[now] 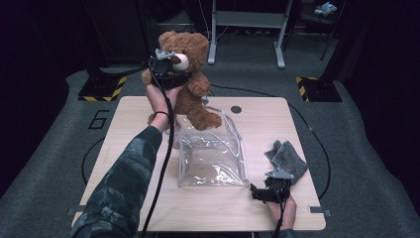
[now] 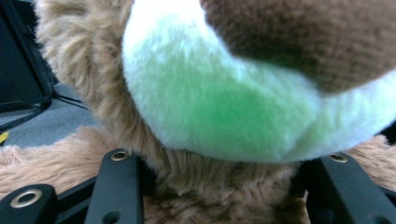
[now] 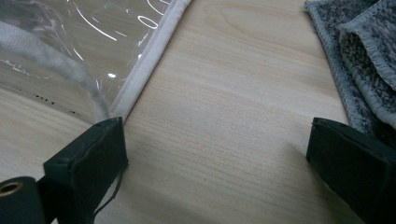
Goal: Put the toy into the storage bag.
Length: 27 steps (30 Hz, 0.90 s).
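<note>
Left tongs (image 1: 166, 63) grip teddy bear (image 1: 190, 79) at the neck, held upright above and behind the clear zip pouch (image 1: 213, 156), whose mouth faces it; right tongs (image 1: 262, 192) open, empty, beside the pouch's near corner.

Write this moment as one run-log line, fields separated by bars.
left hand-held gripper: shut on bear, above bag | right hand-held gripper: open on table, beside bag
</note>
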Motion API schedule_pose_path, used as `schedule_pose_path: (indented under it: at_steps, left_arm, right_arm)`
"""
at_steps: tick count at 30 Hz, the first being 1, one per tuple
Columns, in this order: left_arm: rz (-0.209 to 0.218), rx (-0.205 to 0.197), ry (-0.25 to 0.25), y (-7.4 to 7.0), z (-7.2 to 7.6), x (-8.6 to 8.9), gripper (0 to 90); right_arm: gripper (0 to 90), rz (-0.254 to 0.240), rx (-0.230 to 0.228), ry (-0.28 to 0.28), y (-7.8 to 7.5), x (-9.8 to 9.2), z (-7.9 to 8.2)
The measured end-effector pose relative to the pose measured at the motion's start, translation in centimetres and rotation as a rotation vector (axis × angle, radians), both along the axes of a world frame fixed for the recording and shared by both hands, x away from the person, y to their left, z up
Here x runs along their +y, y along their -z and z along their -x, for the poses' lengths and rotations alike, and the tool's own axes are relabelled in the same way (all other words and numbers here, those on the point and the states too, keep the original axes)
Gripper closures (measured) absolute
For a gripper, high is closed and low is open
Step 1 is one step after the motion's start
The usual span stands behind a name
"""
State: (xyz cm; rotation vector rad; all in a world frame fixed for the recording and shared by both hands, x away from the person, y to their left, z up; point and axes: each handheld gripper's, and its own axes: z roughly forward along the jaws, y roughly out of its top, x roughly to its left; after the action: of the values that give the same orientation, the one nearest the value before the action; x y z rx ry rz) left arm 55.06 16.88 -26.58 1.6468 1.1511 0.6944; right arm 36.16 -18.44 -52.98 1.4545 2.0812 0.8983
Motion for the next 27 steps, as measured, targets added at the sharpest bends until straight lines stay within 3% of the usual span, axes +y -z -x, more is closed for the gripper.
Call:
schedule_pose_path:
  at_steps: [12, 19, 27]
  left_arm:
    - [0.036, -0.006, 0.047, -0.3, -0.1, -2.8, 47.2]
    - [0.075, 0.047, 0.048, 1.4, -0.2, -3.2, 46.6]
    - [0.068, 0.081, 0.072, 2.9, 0.7, -3.6, 46.0]
  right_arm:
    - [4.5, -0.009, -0.002, 0.000, 0.0, 0.0, 0.0]
    - [4.4, -0.008, -0.002, 0.000, 0.0, 0.0, 0.0]
    - [4.5, -0.007, -0.003, 0.003, 0.0, 0.0, 0.0]
